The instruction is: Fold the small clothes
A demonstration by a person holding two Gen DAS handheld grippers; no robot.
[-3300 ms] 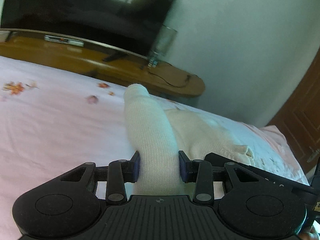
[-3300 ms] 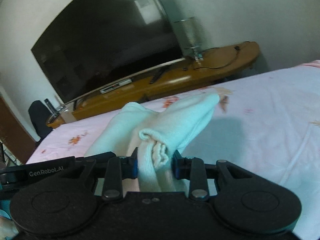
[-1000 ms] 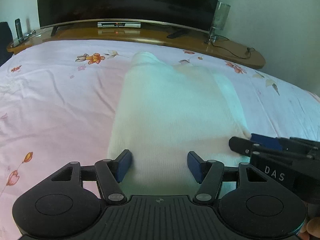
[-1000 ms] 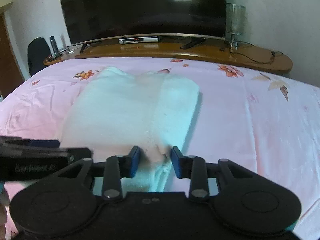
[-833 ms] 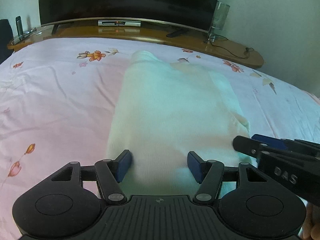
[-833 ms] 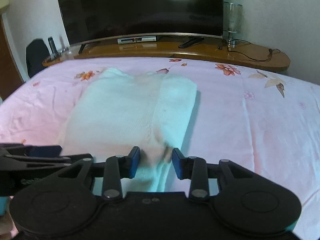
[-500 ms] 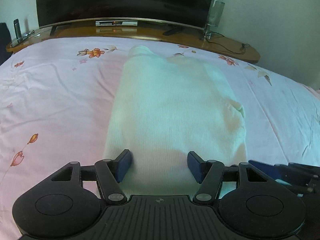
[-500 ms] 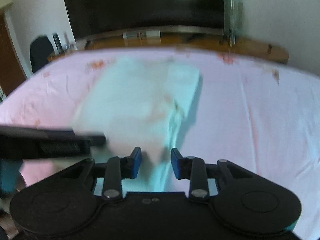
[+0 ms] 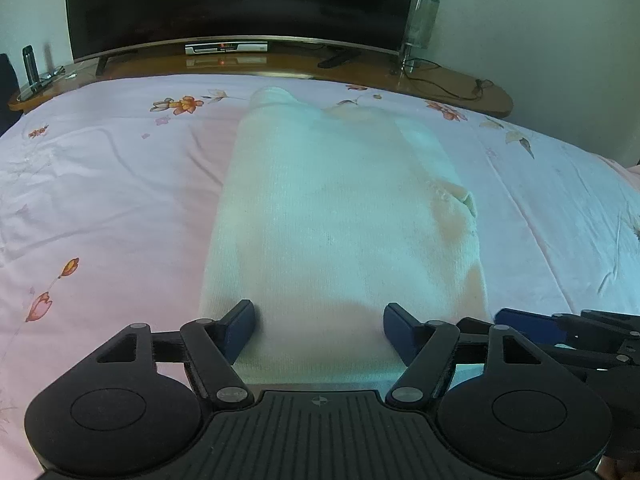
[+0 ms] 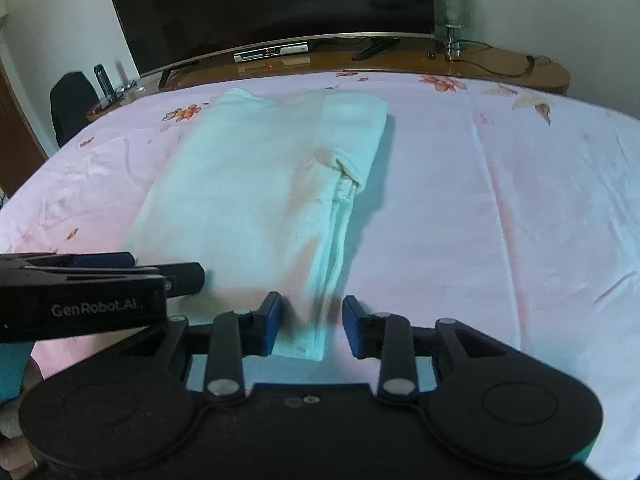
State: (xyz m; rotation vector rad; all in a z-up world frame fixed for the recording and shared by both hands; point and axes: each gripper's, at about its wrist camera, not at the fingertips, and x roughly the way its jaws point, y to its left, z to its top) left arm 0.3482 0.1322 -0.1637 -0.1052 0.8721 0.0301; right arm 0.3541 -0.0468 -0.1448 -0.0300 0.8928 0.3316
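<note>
A cream knitted garment (image 9: pixel 336 220) lies flat in a long folded strip on the pink floral bedsheet (image 9: pixel 100 200). It also shows in the right wrist view (image 10: pixel 256 184), with a folded sleeve layer along its right edge. My left gripper (image 9: pixel 319 330) is open, its jaws wide over the garment's near end without holding it. My right gripper (image 10: pixel 311 322) is open too, its jaws astride the garment's near right corner. Each gripper shows in the other's view: the right one (image 9: pixel 560 332), the left one (image 10: pixel 100 276).
A wooden TV console (image 9: pixel 440 80) runs along the bed's far edge with a large dark TV (image 9: pixel 240 0), a set-top box (image 9: pixel 226 47) and a glass lamp (image 9: pixel 420 20). A dark chair (image 10: pixel 72 104) stands at the far left. Bare sheet (image 10: pixel 500 200) lies right of the garment.
Both grippers carried the garment and laid it flat on the bed. The left had opened by 1 s ago. The right has since opened, let go of the corner and drawn back a little.
</note>
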